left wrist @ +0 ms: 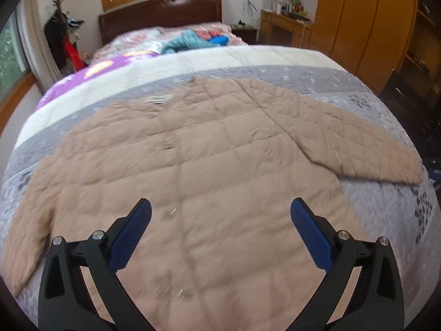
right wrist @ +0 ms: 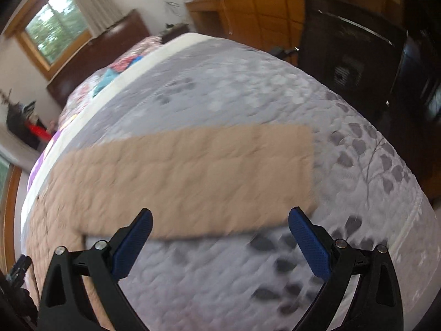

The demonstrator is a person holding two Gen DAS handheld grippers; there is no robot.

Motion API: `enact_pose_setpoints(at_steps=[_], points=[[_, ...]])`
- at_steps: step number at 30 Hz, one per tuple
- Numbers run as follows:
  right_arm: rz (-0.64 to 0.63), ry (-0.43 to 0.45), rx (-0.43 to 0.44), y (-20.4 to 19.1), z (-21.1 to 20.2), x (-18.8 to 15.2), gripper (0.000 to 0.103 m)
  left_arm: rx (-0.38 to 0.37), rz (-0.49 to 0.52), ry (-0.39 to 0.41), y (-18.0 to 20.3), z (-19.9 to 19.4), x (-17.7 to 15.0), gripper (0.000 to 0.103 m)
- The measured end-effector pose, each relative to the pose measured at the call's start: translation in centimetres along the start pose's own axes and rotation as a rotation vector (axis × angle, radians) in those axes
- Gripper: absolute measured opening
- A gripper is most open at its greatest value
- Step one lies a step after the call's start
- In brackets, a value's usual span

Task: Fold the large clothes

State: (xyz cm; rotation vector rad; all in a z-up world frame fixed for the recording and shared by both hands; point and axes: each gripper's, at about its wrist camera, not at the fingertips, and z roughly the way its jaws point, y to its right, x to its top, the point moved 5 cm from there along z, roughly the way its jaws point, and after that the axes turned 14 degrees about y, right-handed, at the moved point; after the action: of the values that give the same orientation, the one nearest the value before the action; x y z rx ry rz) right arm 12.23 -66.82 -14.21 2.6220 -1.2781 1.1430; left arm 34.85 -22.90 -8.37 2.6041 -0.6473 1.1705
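A large tan quilted jacket [left wrist: 193, 151] lies spread flat on the grey patterned bedspread [left wrist: 386, 209], both sleeves stretched out to the sides. My left gripper [left wrist: 220, 212] hovers open above the jacket's lower body, nothing between its blue pads. In the right wrist view the jacket's right sleeve [right wrist: 193, 171] runs across the bedspread [right wrist: 248, 88] to its cuff at the right. My right gripper [right wrist: 220, 223] hangs open just above the sleeve's near edge, holding nothing. Both views are motion-blurred.
Bedding and a blue-teal bundle of clothes [left wrist: 190, 41] lie near the dark wooden headboard [left wrist: 160, 16]. A wooden wardrobe [left wrist: 363, 27] and desk [left wrist: 286, 27] stand at the right. A dark screen [right wrist: 350, 55] stands past the bed's right side.
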Motion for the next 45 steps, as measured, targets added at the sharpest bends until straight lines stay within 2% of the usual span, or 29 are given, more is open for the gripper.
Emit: enact_pose_setpoints(at_steps=[4, 9, 14, 16, 17, 18, 20, 21, 22, 24, 26, 29, 32, 36, 40, 45], points=[[0.062, -0.052, -0.014, 3.8, 2.9, 1.7, 0.096, -0.036, -0.031, -0.045, 1.2, 4.4, 1.0, 0.099], [0.106, -0.064, -0.031, 7.0, 3.7, 2.4, 0.095, -0.078, -0.065, -0.082, 2.0, 7.5, 0.8, 0.099], [0.119, -0.133, 0.056, 7.3, 5.3, 1.6, 0.083, -0.083, -0.101, -0.108, 1.7, 9.3, 0.0, 0.099], [0.108, -0.151, 0.074, 6.9, 5.9, 1.1, 0.071, -0.08, -0.123, -0.12, 1.2, 9.7, -0.4, 0.099], [0.105, -0.153, 0.067, 6.8, 6.2, 0.9, 0.06, -0.078, -0.13, -0.124, 0.9, 10.0, -0.5, 0.098], [0.095, -0.152, 0.045, 6.7, 6.5, 0.7, 0.054, -0.076, -0.139, -0.128, 0.6, 10.1, -0.6, 0.096], [0.082, -0.136, 0.01, 6.7, 6.4, 0.7, 0.034, -0.077, -0.151, -0.133, 0.2, 10.4, -0.9, 0.094], [0.1, -0.139, 0.03, 6.6, 6.4, 0.7, 0.016, -0.079, -0.153, -0.133, 0.0, 10.4, -0.9, 0.091], [0.12, -0.146, 0.054, 6.5, 6.4, 0.7, 0.008, -0.076, -0.154, -0.129, -0.1, 10.3, -0.9, 0.089], [0.123, -0.133, 0.038, 6.0, 5.9, 1.0, 0.007, -0.069, -0.151, -0.123, -0.3, 10.2, -0.8, 0.081], [0.121, -0.096, 0.076, 4.4, 4.8, 1.6, 0.007, -0.082, -0.163, -0.121, -0.5, 10.0, -0.8, 0.08], [0.093, -0.033, 0.186, 0.8, 2.2, 2.6, 0.006, -0.097, -0.175, -0.114, -1.0, 9.3, -0.7, 0.076], [0.009, -0.003, 0.251, -4.3, 0.3, 3.0, 0.006, -0.093, -0.174, -0.098, -1.7, 8.5, -0.6, 0.075], [-0.105, -0.013, 0.325, -11.6, -0.1, 2.1, 0.006, -0.089, -0.174, -0.082, -2.5, 7.6, -0.5, 0.072], [-0.221, -0.05, 0.38, -19.0, 1.6, 0.1, 0.006, -0.088, -0.173, -0.076, -3.5, 6.9, -0.7, 0.068], [-0.316, -0.095, 0.394, -24.4, 3.5, -2.8, 0.006, -0.081, -0.185, -0.067, -4.9, 6.6, -1.0, 0.068]])
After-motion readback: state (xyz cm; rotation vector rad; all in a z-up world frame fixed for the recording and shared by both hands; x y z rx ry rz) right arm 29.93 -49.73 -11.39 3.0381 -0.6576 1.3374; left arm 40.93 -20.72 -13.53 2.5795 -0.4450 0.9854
